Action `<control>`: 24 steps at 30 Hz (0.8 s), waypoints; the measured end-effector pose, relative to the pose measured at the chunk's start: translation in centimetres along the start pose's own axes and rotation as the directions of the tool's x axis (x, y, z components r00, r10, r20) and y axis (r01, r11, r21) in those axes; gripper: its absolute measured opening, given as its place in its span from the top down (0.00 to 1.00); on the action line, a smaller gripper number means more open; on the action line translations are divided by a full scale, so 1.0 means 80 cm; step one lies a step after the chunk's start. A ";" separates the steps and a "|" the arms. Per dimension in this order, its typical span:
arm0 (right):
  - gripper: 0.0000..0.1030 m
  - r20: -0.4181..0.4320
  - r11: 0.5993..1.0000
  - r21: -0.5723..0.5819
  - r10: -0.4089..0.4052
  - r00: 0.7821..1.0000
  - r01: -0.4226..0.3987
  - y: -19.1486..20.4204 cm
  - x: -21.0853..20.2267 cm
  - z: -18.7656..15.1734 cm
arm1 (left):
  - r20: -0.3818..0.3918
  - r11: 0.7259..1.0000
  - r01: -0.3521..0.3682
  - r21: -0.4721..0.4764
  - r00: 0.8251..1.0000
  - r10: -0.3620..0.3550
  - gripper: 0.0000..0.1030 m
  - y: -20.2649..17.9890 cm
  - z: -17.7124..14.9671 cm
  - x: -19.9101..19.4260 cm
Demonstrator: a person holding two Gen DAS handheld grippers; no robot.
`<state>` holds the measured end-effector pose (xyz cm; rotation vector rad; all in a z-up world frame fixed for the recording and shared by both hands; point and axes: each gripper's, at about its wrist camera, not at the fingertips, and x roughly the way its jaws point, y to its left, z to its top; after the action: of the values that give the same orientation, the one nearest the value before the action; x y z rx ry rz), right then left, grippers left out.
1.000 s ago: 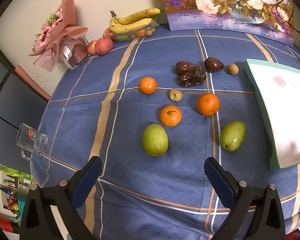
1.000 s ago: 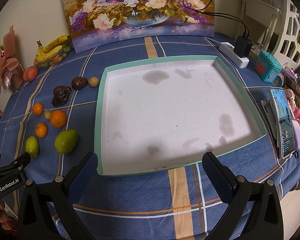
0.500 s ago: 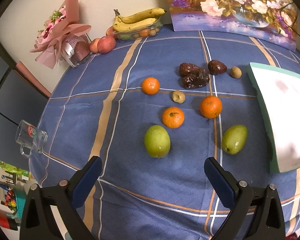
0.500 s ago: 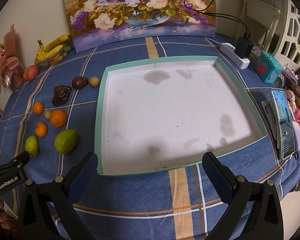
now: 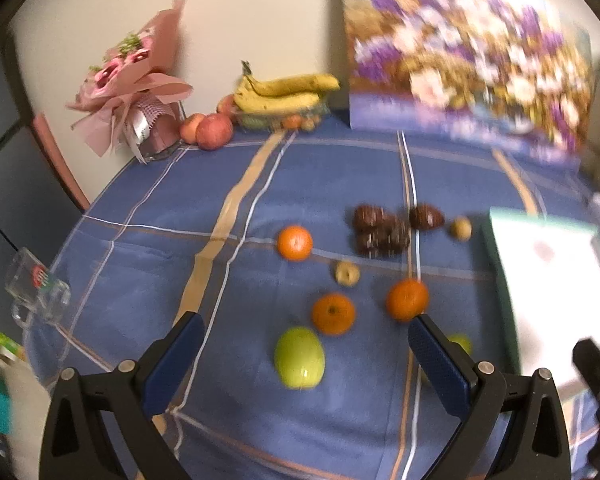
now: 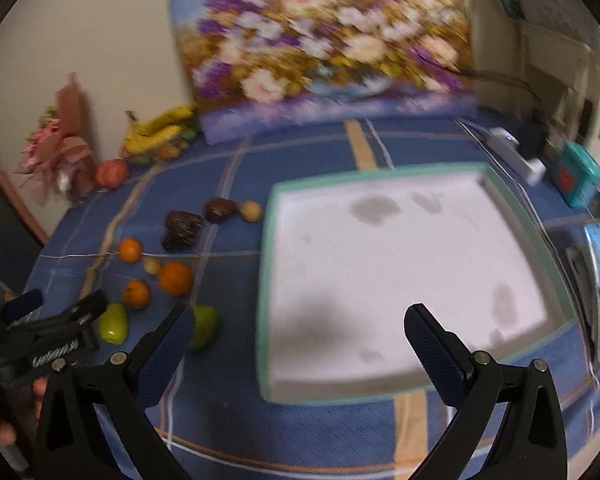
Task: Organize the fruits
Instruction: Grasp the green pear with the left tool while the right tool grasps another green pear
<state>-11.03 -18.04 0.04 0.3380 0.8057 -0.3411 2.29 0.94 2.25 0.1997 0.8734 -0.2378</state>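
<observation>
1. Both grippers are held wide apart and empty: the left gripper (image 5: 304, 356) is lowered over the loose fruit, and the right gripper (image 6: 300, 340) is poised above the near edge of the tray. Compared with half a second ago, both views are blurred and tipped forward, so a reach is judged to be starting.
2. A blue checked tablecloth (image 5: 148, 264) is seen under everything.
3. The green-rimmed white tray (image 6: 400, 264) is found empty, so no fruit is sorted yet.
4. One green mango (image 5: 299, 358) is now framed between the left fingers (image 5: 172, 364), not yet touched; it is taken as the likely first pick. A second green mango (image 6: 204, 326) is partly hidden behind a right finger.
5. Three oranges (image 5: 333, 314) are spread just beyond the mangoes.
6. Dark brown fruits (image 5: 380, 230) are clustered farther back, near the tray.
7. Two small tan fruits (image 5: 347, 273) are scattered among them.
</observation>
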 end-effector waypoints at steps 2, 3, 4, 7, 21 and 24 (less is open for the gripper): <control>0.00 0.036 0.999 -0.035 0.023 0.999 -0.021 0.011 -0.003 0.004 | 0.017 0.999 -0.004 -0.037 1.000 0.004 0.00 0.009 0.004 0.001; 0.00 0.051 0.998 -0.054 0.033 0.998 -0.031 0.017 -0.003 0.006 | 0.018 0.999 -0.003 -0.053 1.000 0.004 0.00 0.014 0.007 0.002; 0.00 0.054 0.997 -0.065 0.036 0.998 -0.032 0.020 -0.003 0.008 | 0.015 0.998 -0.002 -0.069 1.000 0.003 0.00 0.020 0.010 0.004; 0.00 0.040 0.994 -0.086 0.073 0.997 -0.069 0.030 0.003 0.015 | 0.010 0.995 0.043 -0.095 0.999 -0.042 0.00 0.035 0.017 0.004; 0.00 0.013 0.961 -0.167 0.226 0.974 -0.221 0.067 0.013 0.028 | -0.151 0.975 0.130 -0.183 0.976 -0.158 0.02 0.049 0.006 0.049; 0.02 -0.025 0.956 -0.165 0.241 0.970 -0.242 0.071 0.028 0.027 | -0.198 0.974 0.127 -0.189 0.966 -0.164 0.04 0.047 -0.001 0.063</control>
<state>-5.84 -14.27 0.69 0.2765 0.7822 -0.0424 6.46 3.89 -1.43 -0.0043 1.1185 -0.2790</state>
